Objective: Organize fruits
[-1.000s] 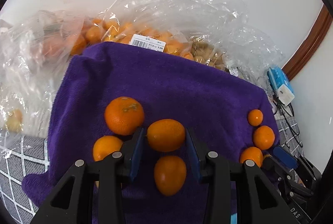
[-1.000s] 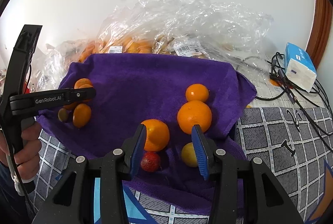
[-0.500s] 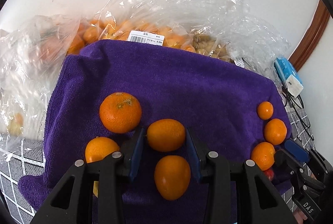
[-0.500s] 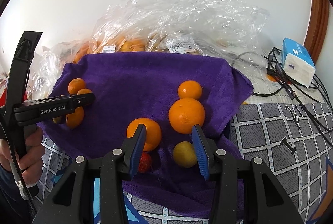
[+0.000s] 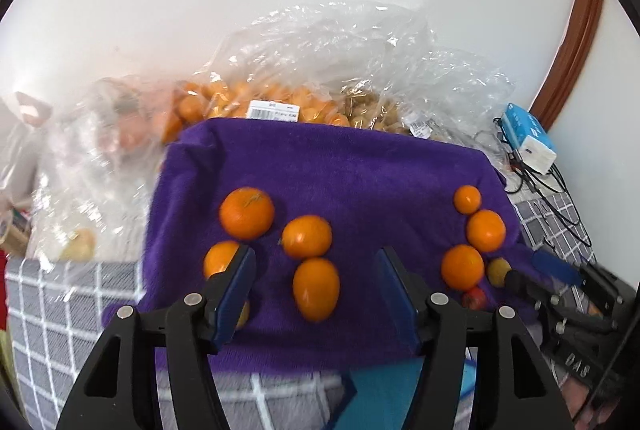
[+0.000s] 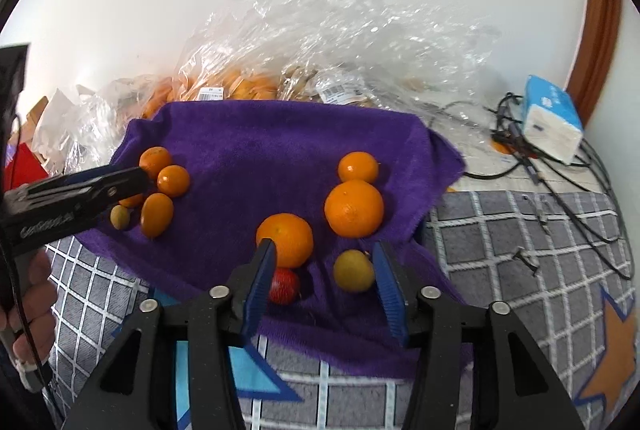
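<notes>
- Left wrist view: the left gripper [image 5: 316,286] hangs above the purple towel [image 5: 340,166]; an oval orange fruit [image 5: 316,288] lies on the towel between its blue pads, touching neither, with a rounder orange [image 5: 307,236] just beyond.
- Its jaws are opening, about half wide, and hold nothing.
- Its left finger [image 5: 234,290] covers part of another orange and a small yellowish fruit.
- Right wrist view: the right gripper [image 6: 323,274] frames a small yellow fruit [image 6: 354,270] near its right pad; a red fruit [image 6: 285,285] sits partly behind the left pad, under a large orange [image 6: 286,238].
- These jaws are opening too, moderately wide and empty.
- Plastic bags [image 6: 320,42] behind blur their contents.
</notes>
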